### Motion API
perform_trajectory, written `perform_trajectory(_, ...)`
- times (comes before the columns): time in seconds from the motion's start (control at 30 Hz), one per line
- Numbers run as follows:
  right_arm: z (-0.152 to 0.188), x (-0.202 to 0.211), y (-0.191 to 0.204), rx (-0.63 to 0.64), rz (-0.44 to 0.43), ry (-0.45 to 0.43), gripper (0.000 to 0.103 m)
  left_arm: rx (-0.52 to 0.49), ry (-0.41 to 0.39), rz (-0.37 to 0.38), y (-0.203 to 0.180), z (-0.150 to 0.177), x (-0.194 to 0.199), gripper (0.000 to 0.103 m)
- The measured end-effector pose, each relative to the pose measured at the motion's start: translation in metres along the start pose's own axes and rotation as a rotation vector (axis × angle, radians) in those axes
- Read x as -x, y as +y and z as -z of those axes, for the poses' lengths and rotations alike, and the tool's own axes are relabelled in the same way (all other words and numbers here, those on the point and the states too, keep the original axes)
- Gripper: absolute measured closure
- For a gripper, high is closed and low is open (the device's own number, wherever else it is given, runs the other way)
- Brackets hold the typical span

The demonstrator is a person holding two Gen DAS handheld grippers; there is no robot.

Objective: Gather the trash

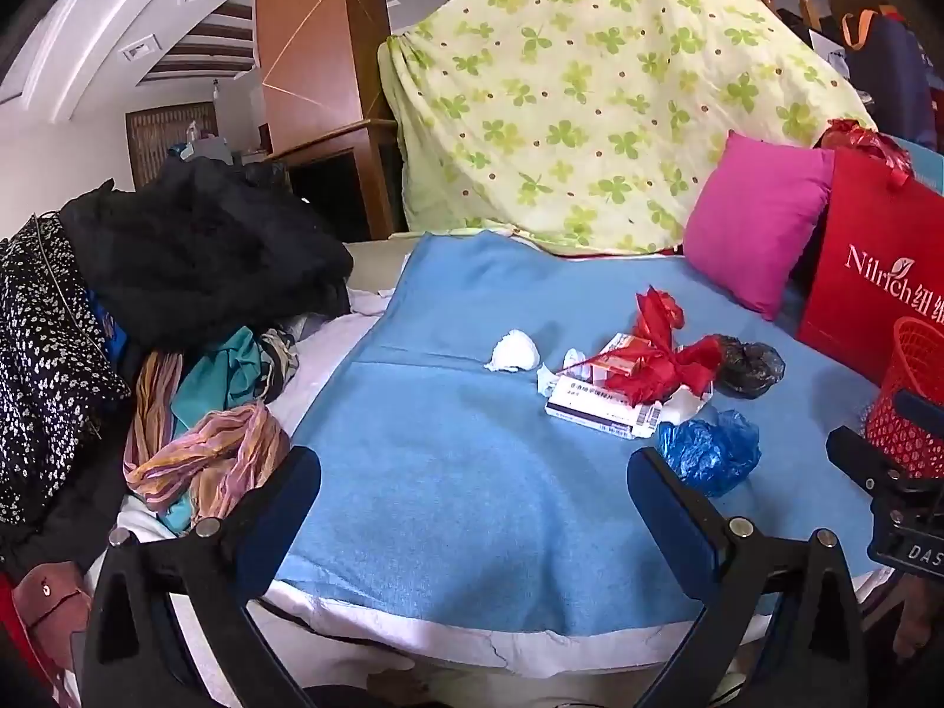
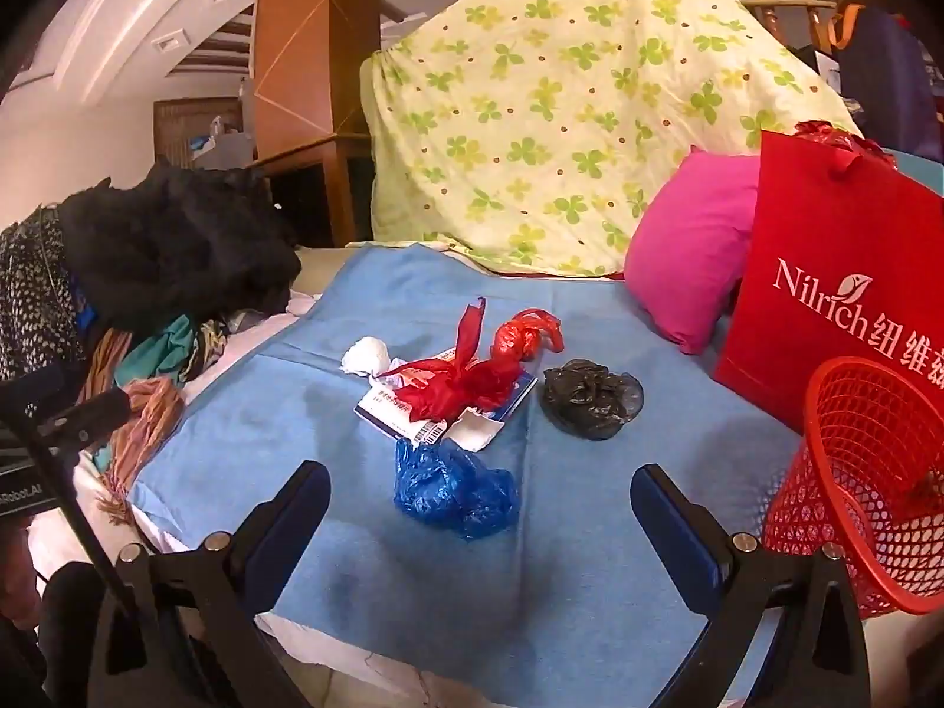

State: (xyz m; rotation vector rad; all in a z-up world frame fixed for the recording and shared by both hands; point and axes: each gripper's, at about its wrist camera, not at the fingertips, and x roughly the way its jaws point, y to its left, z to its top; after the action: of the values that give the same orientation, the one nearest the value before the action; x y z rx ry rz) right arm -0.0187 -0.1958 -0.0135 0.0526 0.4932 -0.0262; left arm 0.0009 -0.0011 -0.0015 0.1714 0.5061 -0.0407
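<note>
Trash lies on a blue blanket (image 2: 590, 560): a blue plastic bag (image 2: 454, 489) nearest, a crumpled black bag (image 2: 593, 398), red plastic bags (image 2: 472, 377) over a flat medicine box (image 2: 389, 410), and a white tissue wad (image 2: 367, 354). A red mesh basket (image 2: 855, 484) stands tilted at the right. My right gripper (image 2: 481, 507) is open, with the blue bag just beyond its fingertips. My left gripper (image 1: 475, 487) is open over bare blanket (image 1: 442, 472), short of the tissue wad (image 1: 514, 349), the box (image 1: 596, 413) and the blue bag (image 1: 711, 451).
A red paper bag (image 2: 826, 307) and a pink cushion (image 2: 684, 248) stand at the back right. A clover-print sheet (image 2: 560, 118) covers something behind. A heap of clothes and scarves (image 1: 177, 307) fills the left side. The right gripper's body (image 1: 897, 489) shows at the left view's right edge.
</note>
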Motion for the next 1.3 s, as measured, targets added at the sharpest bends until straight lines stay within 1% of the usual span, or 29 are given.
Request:
perform_trajectory(0.1,0.001,0.001,0.004,0.02,-0.002,-0.005,0.0,-0.004,0.003,-0.004,-0.004,0.001,-0.002,0.0)
perform_trajectory(0.17,0.001,0.003,0.005,0.029,0.001,-0.011,0.0,-0.009,0.005,-0.005,-0.001,0.009,-0.012,0.0)
perform_trajectory(0.23,0.001,0.004,0.005,0.03,0.001,-0.013,0.0,-0.01,0.014,0.002,-0.006,0.007,-0.017,0.0)
perform_trajectory(0.37,0.001,0.008,0.002,0.026,-0.002,-0.023,0.0,-0.03,0.012,-0.003,-0.014,0.008,-0.012,0.0)
perform_trajectory(0.6,0.001,0.019,0.001,0.028,0.005,-0.037,0.0,-0.015,-0.001,0.028,-0.021,0.008,-0.008,0.0)
perform_trajectory(0.73,0.003,0.026,0.003,0.026,0.03,-0.021,0.0,-0.007,-0.017,0.036,-0.021,0.005,-0.005,0.0)
perform_trajectory(0.83,0.001,0.028,0.002,0.014,0.052,-0.002,0.0,-0.039,0.012,0.028,-0.02,0.003,-0.006,0.0)
perform_trajectory(1.03,-0.008,0.036,0.003,-0.002,0.087,0.008,0.0,-0.039,0.005,0.03,-0.019,0.003,-0.006,0.0)
perform_trajectory(1.1,-0.011,0.039,0.006,0.002,0.094,0.008,0.0,-0.048,0.0,0.023,-0.019,0.003,-0.006,0.0)
perform_trajectory(1.17,-0.015,0.043,0.011,0.025,0.119,0.006,0.0,-0.045,-0.01,0.024,-0.018,0.003,-0.006,0.0)
perform_trajectory(1.3,-0.02,0.05,0.021,0.058,0.154,-0.003,0.0,-0.041,0.002,0.033,-0.016,0.005,-0.007,0.0)
